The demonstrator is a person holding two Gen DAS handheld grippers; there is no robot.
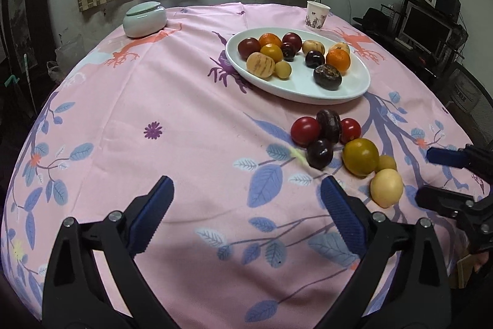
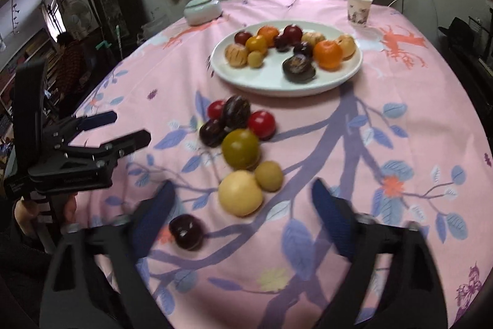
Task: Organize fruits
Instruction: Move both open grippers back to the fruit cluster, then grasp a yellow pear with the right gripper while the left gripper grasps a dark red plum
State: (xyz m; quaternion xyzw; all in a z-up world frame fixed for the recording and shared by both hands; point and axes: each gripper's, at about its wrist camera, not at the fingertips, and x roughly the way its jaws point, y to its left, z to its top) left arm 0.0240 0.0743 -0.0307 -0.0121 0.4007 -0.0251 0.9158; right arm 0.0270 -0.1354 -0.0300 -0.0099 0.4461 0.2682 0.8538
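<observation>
Both grippers tilt down over the pink tablecloth (image 1: 185, 100), nothing gripped: left gripper (image 1: 246, 205) spread wide, right gripper (image 2: 243, 205) apart too, a dark plum (image 2: 186, 232) by its left finger. Loose fruits (image 2: 240, 148) beyond, white plate (image 2: 268, 82) farther back.

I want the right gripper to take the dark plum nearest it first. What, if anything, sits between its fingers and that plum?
Nothing visible. The dark plum lies alone on the tablecloth, just ahead of the right gripper, close to its left finger. The pale yellow fruit sits beyond it, apart. The jaws stand open and empty.
</observation>
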